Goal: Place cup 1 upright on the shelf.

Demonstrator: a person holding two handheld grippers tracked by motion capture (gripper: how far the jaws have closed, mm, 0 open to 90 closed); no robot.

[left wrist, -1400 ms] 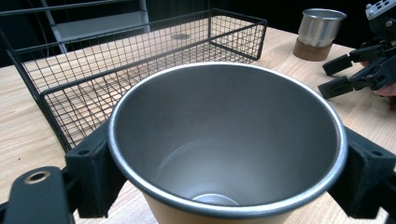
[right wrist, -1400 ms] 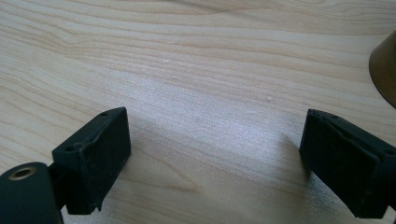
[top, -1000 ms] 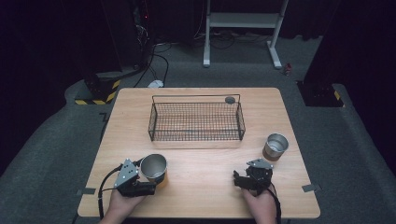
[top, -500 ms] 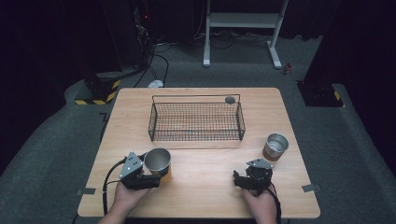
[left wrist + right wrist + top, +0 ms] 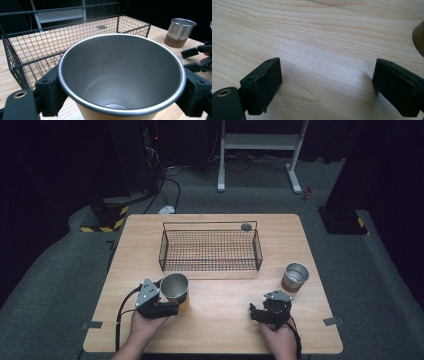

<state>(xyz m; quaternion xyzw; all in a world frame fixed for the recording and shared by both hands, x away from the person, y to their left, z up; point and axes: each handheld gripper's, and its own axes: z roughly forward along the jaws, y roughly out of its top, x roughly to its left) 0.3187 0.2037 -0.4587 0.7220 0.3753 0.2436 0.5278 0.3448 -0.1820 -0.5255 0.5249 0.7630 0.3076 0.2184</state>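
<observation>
Shifted rightward toward the wire basket (image 5: 210, 251), the light, rigid, slick steel cup (image 5: 174, 288) is pinched below its rim by the left gripper (image 5: 120, 95), best held there, while the right gripper (image 5: 327, 85) is kept spread.

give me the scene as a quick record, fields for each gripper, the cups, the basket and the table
left gripper: shut on the near cup, one jaw on each side of it
near cup: steel, open side up, nothing inside, close to the basket's front wall
right gripper: open, nothing between its jaws, low over bare wood
far cup: steel with a brown base, upright on the table, right of the basket, untouched
wire basket: black, nothing inside
small dark disc: on the table behind the basket's back right corner
table: light wood
</observation>
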